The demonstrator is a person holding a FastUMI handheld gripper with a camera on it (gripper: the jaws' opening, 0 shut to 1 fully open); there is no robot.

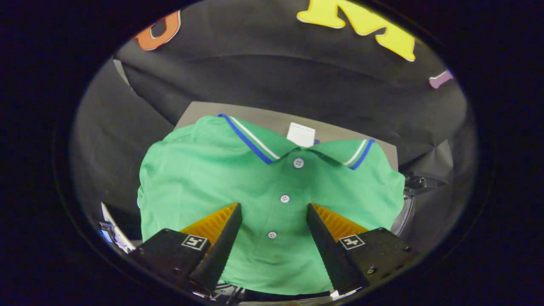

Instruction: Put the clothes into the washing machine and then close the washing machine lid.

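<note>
A green polo shirt (204, 178) with a blue-and-white striped collar lies spread flat, its white-buttoned placket running straight between my fingers. My gripper (274, 208) hovers over the shirt's lower front and stands open, nothing pressed between the fingers; whether the tips touch the cloth cannot be told. A white neck label (301, 134) shows inside the collar beyond the fingers. A curved grey and clear rim (407, 214), maybe part of the washing machine, peeks out beside the shirt's right sleeve.
The shirt rests on a grey board (272, 119) that reaches past the collar. Black cloth (276, 72) walls the booth behind and on both sides. A white-edged object (112, 231) shows by the left finger's base.
</note>
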